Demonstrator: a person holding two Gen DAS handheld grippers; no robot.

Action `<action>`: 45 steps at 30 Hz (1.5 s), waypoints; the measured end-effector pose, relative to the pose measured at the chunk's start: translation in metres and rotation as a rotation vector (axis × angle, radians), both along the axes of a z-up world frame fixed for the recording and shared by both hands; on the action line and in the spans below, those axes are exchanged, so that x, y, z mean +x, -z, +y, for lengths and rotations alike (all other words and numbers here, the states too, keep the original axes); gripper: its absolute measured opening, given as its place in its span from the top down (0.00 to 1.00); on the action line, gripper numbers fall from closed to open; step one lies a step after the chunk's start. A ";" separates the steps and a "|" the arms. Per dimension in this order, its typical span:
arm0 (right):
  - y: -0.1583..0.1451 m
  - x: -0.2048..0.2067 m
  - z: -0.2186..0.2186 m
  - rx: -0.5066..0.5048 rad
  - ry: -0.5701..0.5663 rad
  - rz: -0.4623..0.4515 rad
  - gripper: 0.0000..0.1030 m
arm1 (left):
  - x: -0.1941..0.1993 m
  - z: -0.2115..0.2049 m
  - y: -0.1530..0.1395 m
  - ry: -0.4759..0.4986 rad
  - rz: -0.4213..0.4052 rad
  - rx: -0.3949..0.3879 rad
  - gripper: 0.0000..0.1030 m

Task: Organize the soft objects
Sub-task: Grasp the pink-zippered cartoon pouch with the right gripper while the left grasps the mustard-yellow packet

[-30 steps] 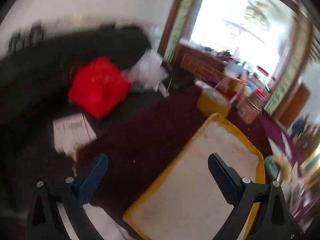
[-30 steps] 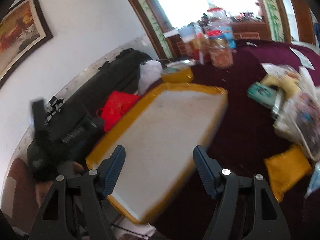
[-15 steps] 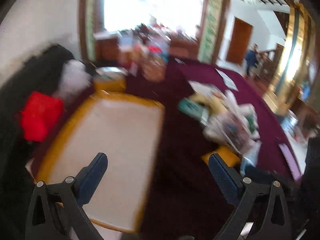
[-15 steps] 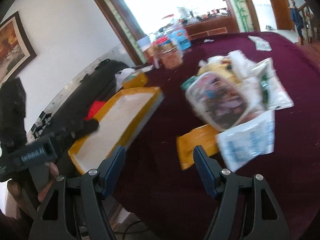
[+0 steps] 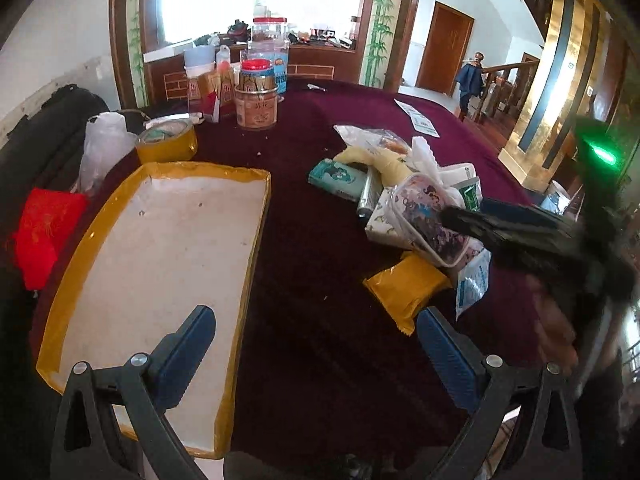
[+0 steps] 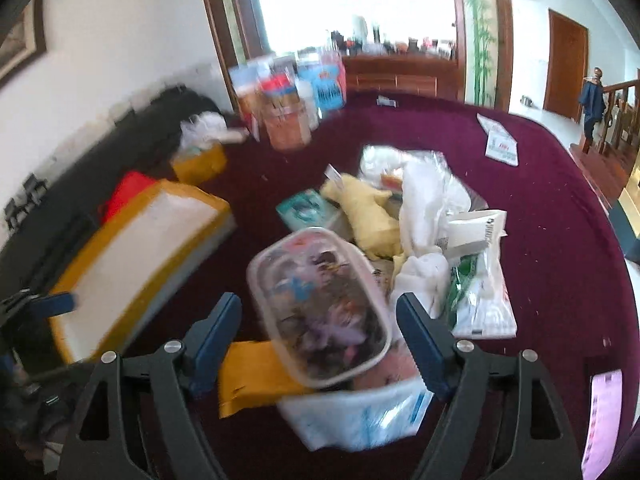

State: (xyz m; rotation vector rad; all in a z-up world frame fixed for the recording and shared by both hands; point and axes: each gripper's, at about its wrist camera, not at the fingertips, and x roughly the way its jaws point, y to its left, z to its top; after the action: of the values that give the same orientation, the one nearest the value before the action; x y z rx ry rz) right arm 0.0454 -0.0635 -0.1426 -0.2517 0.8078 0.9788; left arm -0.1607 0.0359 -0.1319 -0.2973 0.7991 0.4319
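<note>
A pile of soft things lies on the maroon table: a clear pouch with a colourful print (image 6: 320,308) (image 5: 430,220), an orange packet (image 5: 408,286) (image 6: 252,374), a yellow cloth (image 5: 380,162) (image 6: 370,212), white plastic bags (image 6: 430,200) and a teal pack (image 5: 338,176). A yellow-edged white tray (image 5: 160,248) (image 6: 136,256) stands empty to the left. My left gripper (image 5: 316,354) is open and empty above the table's near edge. My right gripper (image 6: 320,340) is open, its fingers on either side of the pouch, just above it.
Jars and boxes (image 5: 256,92) stand at the back of the table, with a tape roll (image 5: 166,142) by the tray. A red bag (image 5: 44,228) and a white plastic bag (image 5: 102,148) lie on a dark sofa at the left. A paper leaflet (image 5: 418,118) lies far right.
Both grippers have swung right from the tray and sofa toward the pile. The right gripper has moved in over the printed pouch. Both stay open.
</note>
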 end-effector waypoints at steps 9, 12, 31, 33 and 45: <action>0.031 -0.019 0.032 -0.179 -0.056 -0.135 0.18 | -0.008 0.017 0.011 -0.001 0.002 -0.060 0.01; 0.030 -0.016 0.031 -0.167 -0.030 -0.125 0.20 | -0.006 0.020 0.011 0.003 -0.006 -0.065 0.01; 0.011 -0.004 -0.057 0.193 0.055 0.160 0.34 | 0.064 -0.014 0.031 0.269 0.146 -0.002 0.01; 0.009 -0.009 -0.060 0.222 0.029 0.173 0.33 | 0.072 -0.019 0.037 0.311 0.181 0.016 0.01; 0.026 0.005 -0.024 0.151 0.022 0.287 0.33 | 0.112 -0.017 0.083 0.380 0.339 -0.094 0.49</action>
State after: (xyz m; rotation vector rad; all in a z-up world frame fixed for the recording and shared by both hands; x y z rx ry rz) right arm 0.0504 -0.0879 -0.1691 0.0298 0.9896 1.0638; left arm -0.0489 0.0191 -0.2147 -0.1541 1.1834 0.0852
